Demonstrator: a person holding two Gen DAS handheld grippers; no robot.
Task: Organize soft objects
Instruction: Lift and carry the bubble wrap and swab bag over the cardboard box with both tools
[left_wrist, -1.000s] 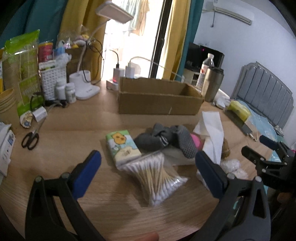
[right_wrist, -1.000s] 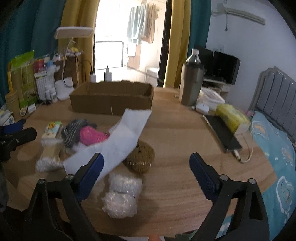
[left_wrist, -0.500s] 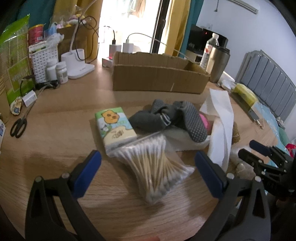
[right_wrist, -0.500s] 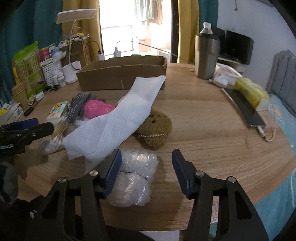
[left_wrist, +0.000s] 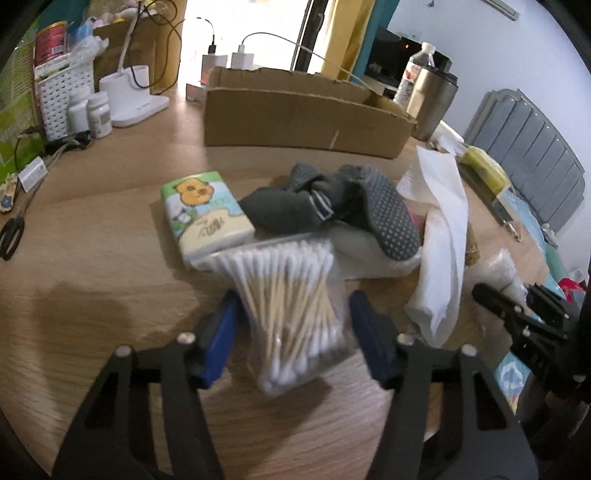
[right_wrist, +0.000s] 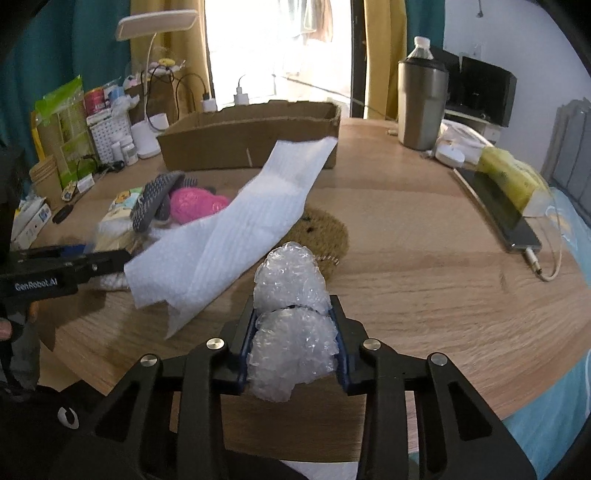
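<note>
Jaws closing, right gripper (right_wrist: 293, 345) squeezing bubble wrap (right_wrist: 291, 325), left gripper (left_wrist: 291, 336) flanking cotton swabs (left_wrist: 291, 310).

Bubble-wrap bundle (right_wrist: 291, 325) between right tongs (right_wrist: 293, 345)

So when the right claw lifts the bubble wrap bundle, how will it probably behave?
The bubble wrap will likely squash and spring back: it already bulges above the right claw, whose jaws have just been closing on it. It looks airy, so probably very light. Its film looks glossy, so it may slip, though a band around its middle seems to hold it together.
</note>
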